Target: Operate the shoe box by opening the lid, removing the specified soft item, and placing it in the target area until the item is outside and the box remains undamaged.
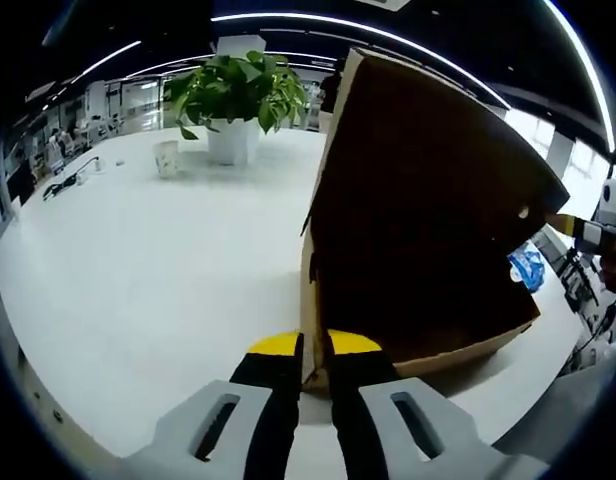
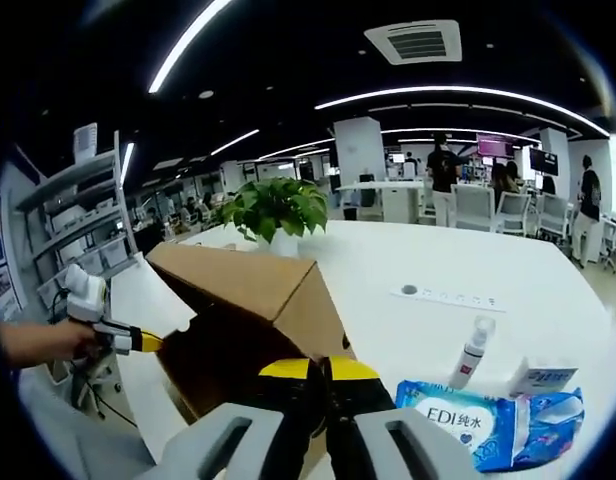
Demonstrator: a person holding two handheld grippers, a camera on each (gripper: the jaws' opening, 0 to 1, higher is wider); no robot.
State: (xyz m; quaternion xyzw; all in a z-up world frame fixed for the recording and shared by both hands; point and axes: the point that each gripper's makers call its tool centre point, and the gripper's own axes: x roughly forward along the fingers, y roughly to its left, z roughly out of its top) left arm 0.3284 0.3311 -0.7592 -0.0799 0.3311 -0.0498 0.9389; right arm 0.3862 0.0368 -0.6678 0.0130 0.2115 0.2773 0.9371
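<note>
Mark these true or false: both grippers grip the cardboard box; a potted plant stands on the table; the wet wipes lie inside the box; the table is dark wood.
1. Both grippers grip the cardboard box. True: the left gripper and the right gripper are each shut on a box edge.
2. A potted plant stands on the table. True.
3. The wet wipes lie inside the box. False: they lie on the table beside it.
4. The table is dark wood. False: it is white.

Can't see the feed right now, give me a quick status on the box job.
Left gripper shut on shoe box edge. Right gripper shut on opposite edge. Box tilted up off table. Wet wipes pack and small bottle lying nearby.
</note>
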